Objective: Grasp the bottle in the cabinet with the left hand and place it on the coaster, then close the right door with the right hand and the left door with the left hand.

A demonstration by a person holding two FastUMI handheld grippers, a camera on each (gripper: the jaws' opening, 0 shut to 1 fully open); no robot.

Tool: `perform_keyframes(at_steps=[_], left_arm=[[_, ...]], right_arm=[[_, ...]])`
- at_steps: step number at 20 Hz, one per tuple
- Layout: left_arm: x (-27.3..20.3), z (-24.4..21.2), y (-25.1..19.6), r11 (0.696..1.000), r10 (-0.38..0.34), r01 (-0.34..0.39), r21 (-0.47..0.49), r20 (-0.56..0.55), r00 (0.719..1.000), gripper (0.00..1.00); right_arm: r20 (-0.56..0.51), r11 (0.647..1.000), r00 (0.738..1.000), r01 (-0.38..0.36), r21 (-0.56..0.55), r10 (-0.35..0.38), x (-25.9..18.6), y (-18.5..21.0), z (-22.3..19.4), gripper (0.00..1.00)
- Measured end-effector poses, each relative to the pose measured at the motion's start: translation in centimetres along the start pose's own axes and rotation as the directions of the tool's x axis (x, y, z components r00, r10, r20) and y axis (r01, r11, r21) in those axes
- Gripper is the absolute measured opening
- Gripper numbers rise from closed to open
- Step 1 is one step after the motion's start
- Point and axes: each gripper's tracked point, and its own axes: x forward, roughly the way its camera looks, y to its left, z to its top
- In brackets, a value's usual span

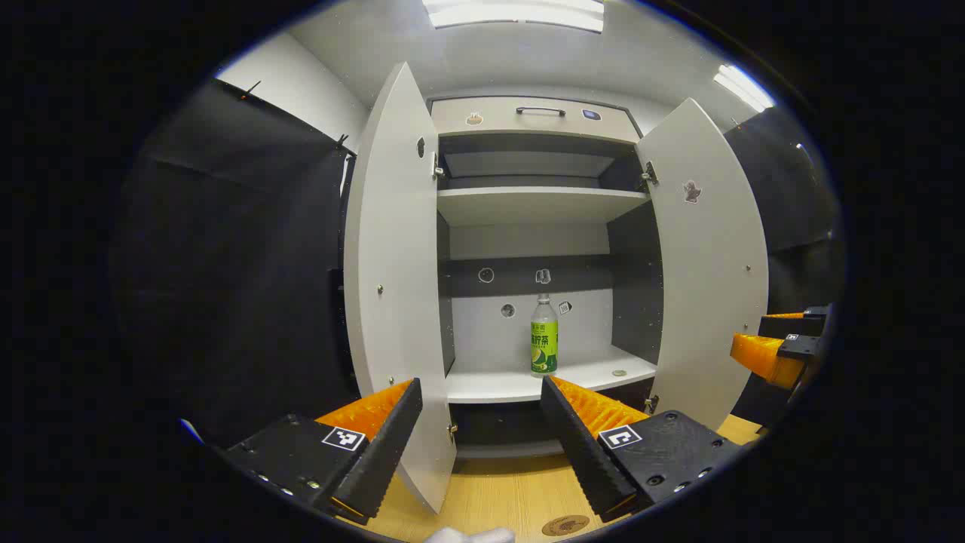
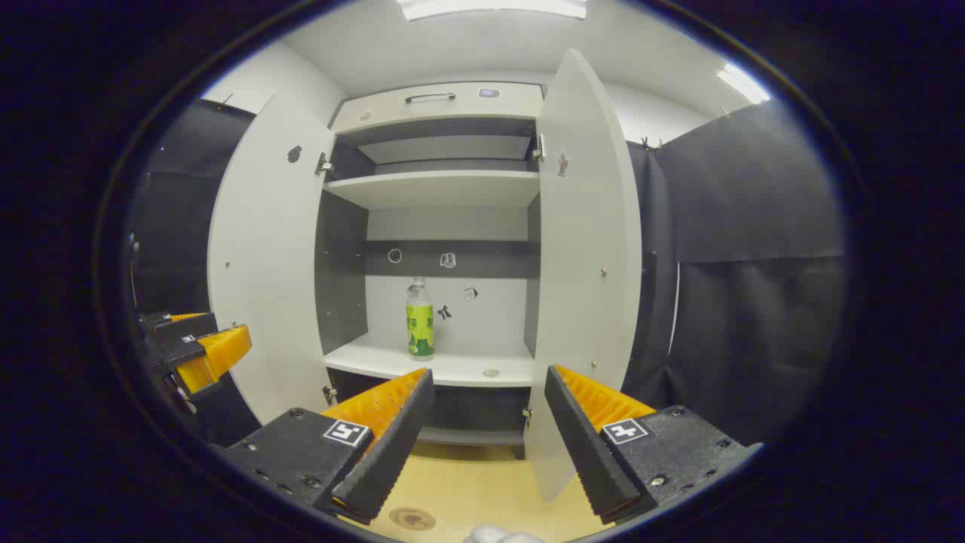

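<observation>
The bottle (image 1: 543, 336) stands upright on the cabinet's lower shelf (image 1: 528, 381), both doors open, well beyond the left gripper (image 1: 480, 392), fingers spread wide and empty. The right gripper (image 2: 488, 383) is likewise wide, empty.

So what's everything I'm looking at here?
bottle: one, clear with a green label, upright on the cabinet's lower shelf.
cabinet: one, white with dark inner walls, on the table.
doors: two, white, both open, left door and right door.
drawer: one, white with a dark handle, at the cabinet's top.
coaster: one, brown and round, on the table in front of the cabinet.
table: one, light wood.
cloth wall: black, on both sides of the cabinet.
left hand-held gripper: one, open, pointed at the cabinet.
right hand-held gripper: one, open, pointed at the cabinet.
</observation>
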Motion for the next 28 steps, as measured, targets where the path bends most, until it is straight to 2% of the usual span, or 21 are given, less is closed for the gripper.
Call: perform_keyframes(at_steps=[17,22,27,28], left_arm=[[0.8,-0.1,0.0,1.0,0.0,0.0,0.002,0.0,1.0,0.96],[2.6,-0.3,-0.7,1.0,-0.019,0.019,0.0,-0.001,1.0,0.96],[6.5,0.1,-2.8,0.998,-0.068,0.068,-0.005,0.022,0.997,0.96],[7.5,0.3,-3.4,0.997,-0.081,0.081,-0.007,0.031,0.996,0.96]], right_arm=[[0.006,1.0,1.0,-0.004,0.001,0.004,0.5,0.2,0.2,0.98],[-0.006,1.0,1.0,-0.003,-0.006,0.003,0.9,0.1,0.2,0.97],[-0.012,1.0,1.0,0.018,-0.01,-0.018,1.4,-0.6,0.8,0.95],[-0.015,1.0,1.0,0.022,-0.008,-0.022,1.5,-0.7,0.8,0.98]])
